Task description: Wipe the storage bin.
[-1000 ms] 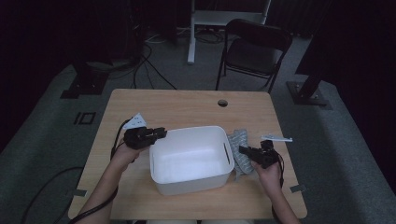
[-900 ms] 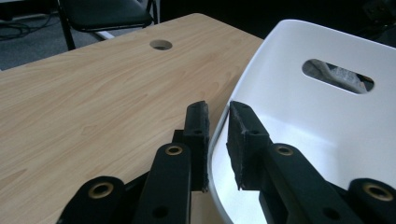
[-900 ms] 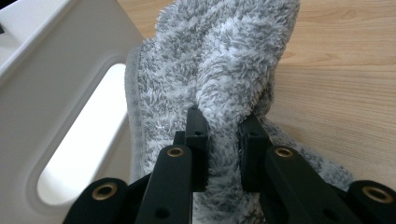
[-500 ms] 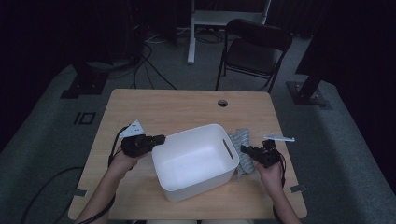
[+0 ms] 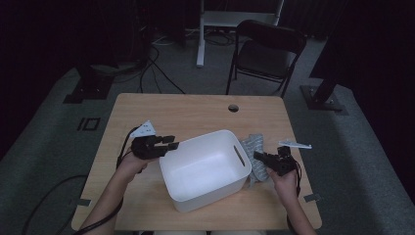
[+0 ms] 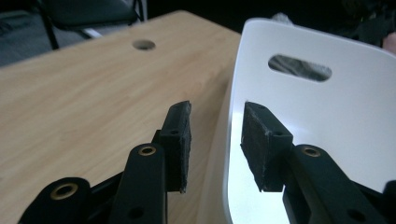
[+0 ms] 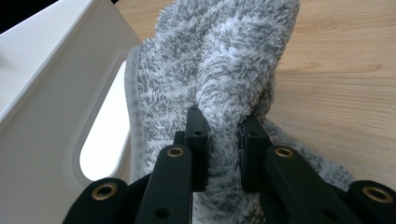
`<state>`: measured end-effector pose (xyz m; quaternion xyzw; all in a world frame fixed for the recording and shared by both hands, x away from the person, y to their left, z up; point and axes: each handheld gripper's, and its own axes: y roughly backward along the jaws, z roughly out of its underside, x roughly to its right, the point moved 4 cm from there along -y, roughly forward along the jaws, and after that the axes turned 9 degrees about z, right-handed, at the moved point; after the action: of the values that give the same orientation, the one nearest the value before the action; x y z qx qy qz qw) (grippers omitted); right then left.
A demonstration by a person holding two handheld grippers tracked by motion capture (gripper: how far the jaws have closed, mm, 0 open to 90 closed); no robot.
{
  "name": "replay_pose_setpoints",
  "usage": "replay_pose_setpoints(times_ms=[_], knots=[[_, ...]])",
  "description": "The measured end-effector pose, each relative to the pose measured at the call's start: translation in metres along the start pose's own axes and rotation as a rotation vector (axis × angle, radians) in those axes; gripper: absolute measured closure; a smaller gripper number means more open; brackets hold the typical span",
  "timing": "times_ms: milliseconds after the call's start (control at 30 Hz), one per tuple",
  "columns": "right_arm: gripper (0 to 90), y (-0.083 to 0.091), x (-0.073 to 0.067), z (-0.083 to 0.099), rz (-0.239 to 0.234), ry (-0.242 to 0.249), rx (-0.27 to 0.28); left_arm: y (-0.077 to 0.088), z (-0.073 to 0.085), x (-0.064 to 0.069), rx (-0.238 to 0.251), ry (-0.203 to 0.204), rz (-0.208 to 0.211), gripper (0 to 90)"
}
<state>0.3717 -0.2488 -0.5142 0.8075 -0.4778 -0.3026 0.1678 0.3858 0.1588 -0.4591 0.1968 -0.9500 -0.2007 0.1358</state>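
The left gripper (image 6: 215,140) straddles the white bin's (image 5: 205,169) near wall, jaws just opened and off it. Beside the bin's far, slotted wall, the right gripper (image 7: 223,140) pinches the grey towel (image 7: 219,70) (a fluffy fold).

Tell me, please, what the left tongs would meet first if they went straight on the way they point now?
Probably the white bin: the left tongs straddle its near wall, open with the rim in the gap between the pads, so going straight on they would likely slide along that wall toward the handle slot. Depth is uncertain.

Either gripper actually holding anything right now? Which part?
Right gripper pinches a raised fold of the grey towel. Left gripper straddles the white bin rim, pads off it.
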Motion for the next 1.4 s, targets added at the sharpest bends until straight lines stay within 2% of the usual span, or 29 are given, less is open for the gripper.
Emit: replay_pose_setpoints(times_ms=[100, 167, 200, 333, 533, 733, 833, 933, 967, 1067, 1267, 1400], knots=[[78.4, 0.001, 0.001, 0.0, 0.0, -0.004, 0.0, -0.001, 0.001, -0.001, 0.0, 0.02, 0.0, 68.7], [78.4, 0.001, 0.002, 0.0, 0.003, -0.006, -0.001, -0.001, 0.001, -0.001, 0.0, 0.021, 0.003, 70.7], [78.4, 0.0, 0.002, 0.0, 0.005, -0.005, -0.002, -0.002, 0.002, 0.0, -0.005, 0.019, 0.006, 76.0], [78.4, 0.0, 0.001, 0.0, 0.004, -0.001, -0.002, -0.003, 0.002, 0.004, -0.02, 0.009, 0.002, 82.2], [78.4, 0.0, 0.0, 0.0, 0.002, -0.001, -0.002, -0.001, 0.005, 0.006, 0.0, 0.01, -0.035, 83.5], [78.4, 0.0, 0.002, 0.0, 0.004, -0.005, -0.004, 0.005, 0.01, 0.006, 0.04, 0.052, -0.07, 87.0], [78.4, 0.0, 0.002, 0.0, 0.006, -0.005, -0.003, 0.006, 0.011, 0.007, 0.042, 0.058, -0.088, 87.3], [78.4, 0.001, 0.002, -0.001, 0.006, -0.007, 0.0, 0.006, 0.009, 0.006, 0.032, 0.064, -0.083, 86.6], [78.4, 0.001, 0.002, -0.001, 0.004, -0.007, 0.002, 0.006, 0.009, 0.005, 0.031, 0.06, -0.095, 82.2], [78.4, 0.001, 0.002, -0.001, 0.005, -0.007, 0.003, 0.004, 0.007, 0.003, 0.019, 0.066, -0.098, 79.3], [78.4, 0.002, 0.003, -0.001, 0.003, -0.009, 0.002, 0.0, 0.007, 0.001, 0.018, 0.082, -0.082, 79.6], [78.4, 0.002, 0.003, 0.0, 0.005, -0.009, 0.002, 0.0, 0.008, 0.005, 0.015, 0.063, -0.096, 86.1]])
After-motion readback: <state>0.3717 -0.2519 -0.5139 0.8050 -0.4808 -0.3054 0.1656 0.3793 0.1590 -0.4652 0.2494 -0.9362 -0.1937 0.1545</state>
